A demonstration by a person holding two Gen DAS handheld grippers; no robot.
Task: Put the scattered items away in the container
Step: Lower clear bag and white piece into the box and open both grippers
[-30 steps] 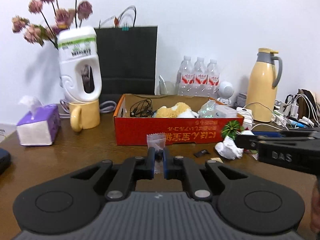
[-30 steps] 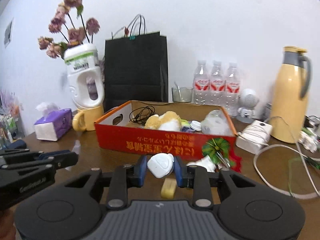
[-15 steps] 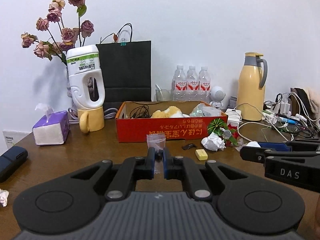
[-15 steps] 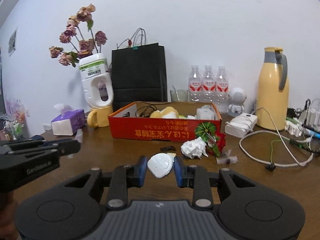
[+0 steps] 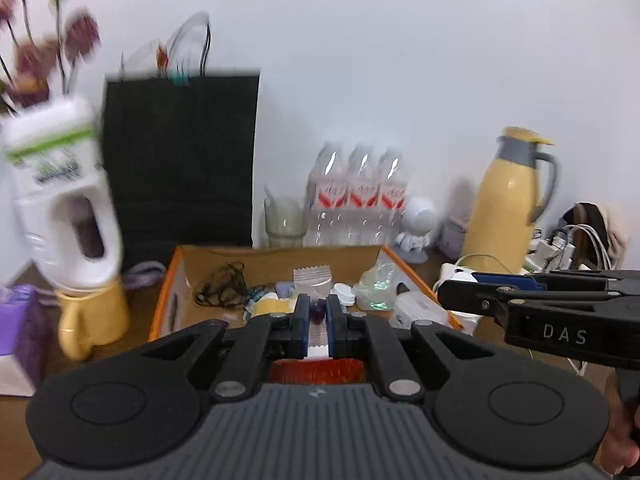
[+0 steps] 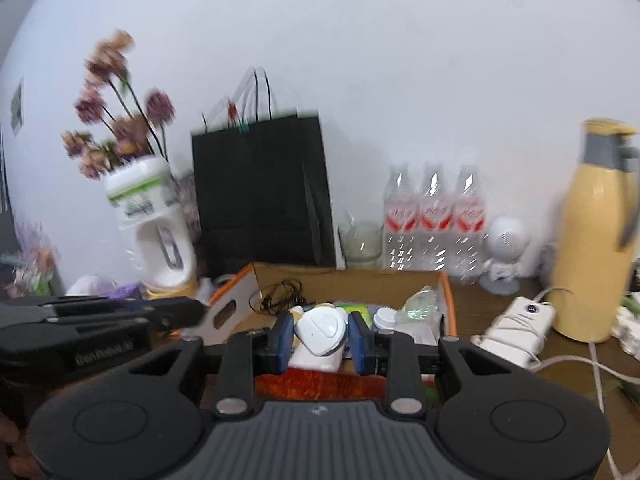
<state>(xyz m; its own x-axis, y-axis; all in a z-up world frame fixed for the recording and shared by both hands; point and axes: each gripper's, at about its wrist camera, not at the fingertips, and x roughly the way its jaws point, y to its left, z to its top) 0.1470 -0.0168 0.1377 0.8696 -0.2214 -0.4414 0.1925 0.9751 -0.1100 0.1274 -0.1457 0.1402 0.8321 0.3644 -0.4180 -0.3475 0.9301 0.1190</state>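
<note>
Above the near edge of the orange-rimmed cardboard box point(image 5: 168, 292), the left gripper point(image 5: 316, 320) pinched a small clear plastic sachet point(image 5: 313, 280) between its nearly closed blue pads, the sachet's crimped top standing upright above the fingertips and over the box's interior. Inside the box lay a tangle of black earphone cable point(image 5: 220, 286) at the left and a crumpled clear wrapper point(image 5: 378, 284) at the right. Further right, the right gripper point(image 6: 321, 332) clamped a rounded white plastic case point(image 6: 322, 330) between its blue pads, held over the same box point(image 6: 447, 300) just inside its red front wall. Beside the box's right wall, a white wound charger point(image 6: 516, 328) rested on the brown wooden table point(image 6: 480, 308).
</note>
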